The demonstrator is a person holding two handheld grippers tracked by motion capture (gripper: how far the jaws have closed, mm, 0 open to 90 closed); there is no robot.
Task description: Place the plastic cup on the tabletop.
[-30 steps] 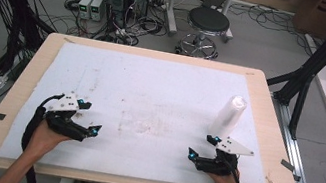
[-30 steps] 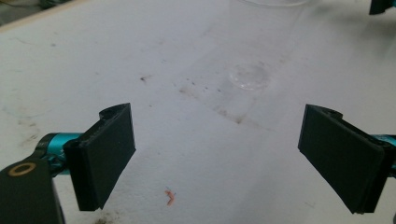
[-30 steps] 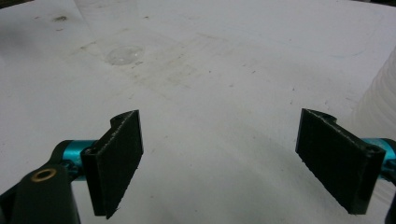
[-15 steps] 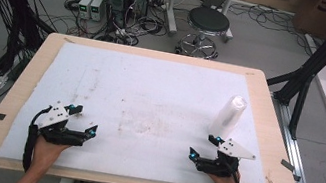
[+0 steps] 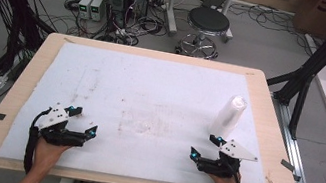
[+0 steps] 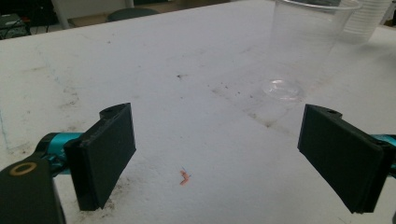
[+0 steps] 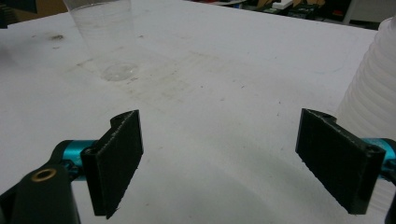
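1 clear cup [image 6: 306, 42], 1 cup stack [image 5: 228, 116] (count unclear); both grippers' fingers open, empty

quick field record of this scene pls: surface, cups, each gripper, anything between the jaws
surface: white board on a wooden table
cup stack: stack of cups, upright, just beyond the right gripper
single cup: clear cup, upright mid-board, apart from the stack
left gripper: left gripper, low over the board's near left, jaws open
right gripper: right gripper, near right, jaws open
between jaws: nothing, bare board in both gripper views
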